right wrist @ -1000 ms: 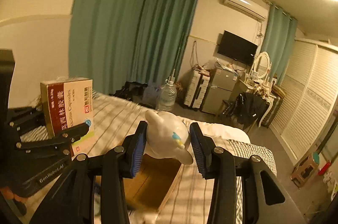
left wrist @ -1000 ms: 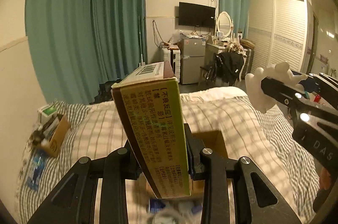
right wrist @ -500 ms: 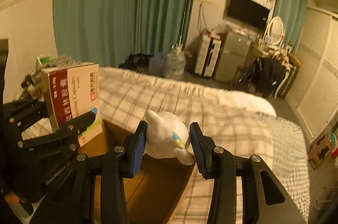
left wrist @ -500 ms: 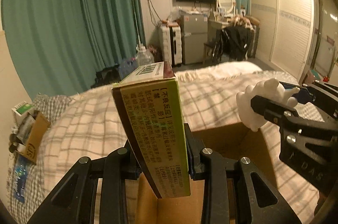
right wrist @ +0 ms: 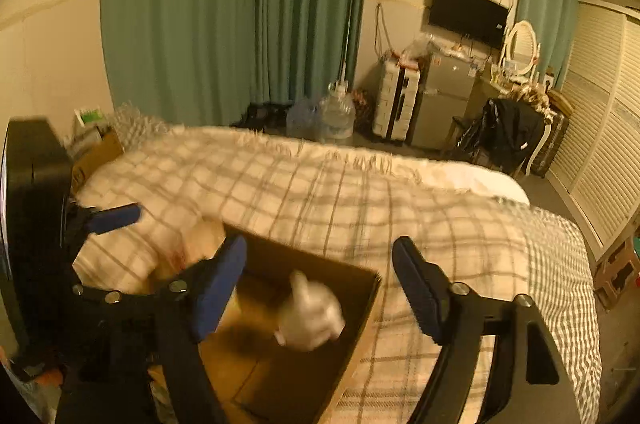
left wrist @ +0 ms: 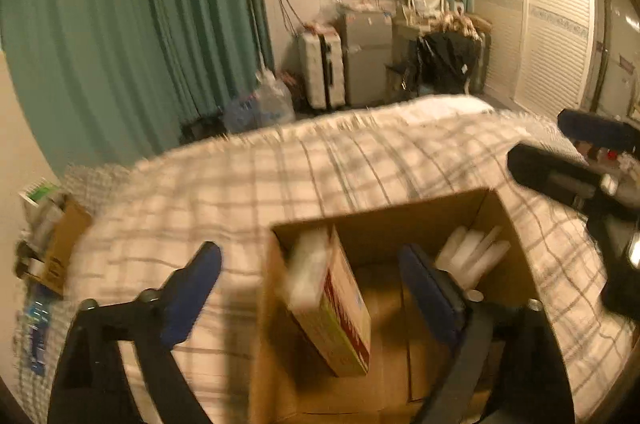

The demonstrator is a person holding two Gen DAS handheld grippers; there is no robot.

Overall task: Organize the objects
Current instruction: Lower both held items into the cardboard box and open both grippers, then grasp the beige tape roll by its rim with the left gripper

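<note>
Both my grippers have let go since half a second ago: the left gripper (left wrist: 308, 288) no longer clamps the tall yellow-green and dark red medicine carton (left wrist: 334, 308), and the right gripper (right wrist: 320, 288) has released the white rounded toy figurine (right wrist: 310, 316). Both sets of jaws now stand spread wide with nothing between the blue pads (left wrist: 192, 294).

The carton is inside the open brown cardboard box (left wrist: 400, 220), tilted, near its left wall. In the left wrist view, pale tube-like pieces (left wrist: 474, 254) lie in the box's far right corner; too blurred for me to say more. In the right wrist view, the figurine shows as a smear within the box opening; I cannot tell whether it has landed.

The box sits on the cream plaid bedspread (right wrist: 360, 196). My left gripper hangs over the box's left wall, pointing down into it; my right one is above the box's right side, and each gripper shows in the other's view.
</note>
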